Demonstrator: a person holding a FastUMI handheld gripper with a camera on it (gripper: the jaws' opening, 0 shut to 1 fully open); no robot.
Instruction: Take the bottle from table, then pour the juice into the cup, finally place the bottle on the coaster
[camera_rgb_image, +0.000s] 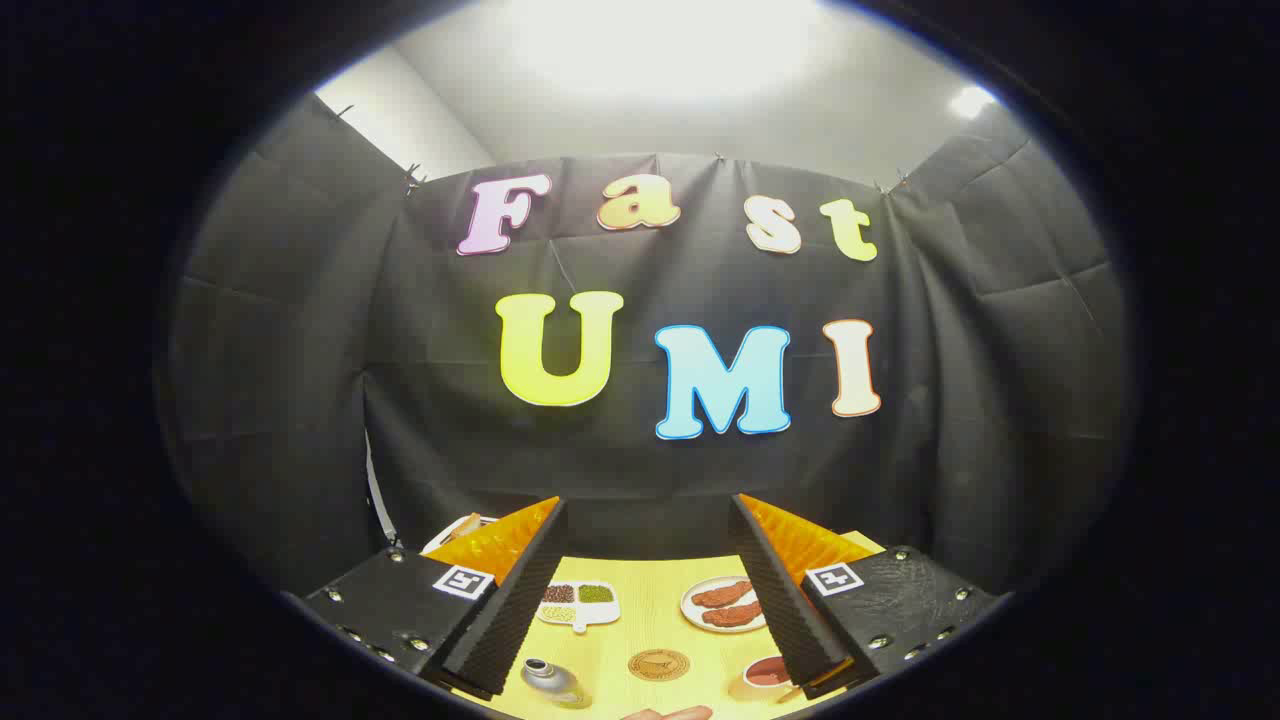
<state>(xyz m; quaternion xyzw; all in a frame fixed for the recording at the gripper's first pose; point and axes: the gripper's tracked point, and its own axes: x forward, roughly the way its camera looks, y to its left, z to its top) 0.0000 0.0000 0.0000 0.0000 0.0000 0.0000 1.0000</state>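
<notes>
My gripper (648, 505) stands open, its two fingers spread wide with nothing between them, raised above the yellow table (650, 625). Low between the fingers lie the task's objects. A small bottle (552, 682) with a silvery cap stands by the left finger's base. A round brown coaster (658, 664) lies flat to the right of the bottle. A cup (768, 672) with something reddish inside sits against the right finger's base, partly hidden by it.
Beyond the coaster are a white sectioned tray (578, 605) with beans and a white plate (725, 605) with two brown meat pieces. Another white dish (455, 530) peeks out behind the left finger. A pinkish thing (668, 713), perhaps a finger, lies at the table's near edge.
</notes>
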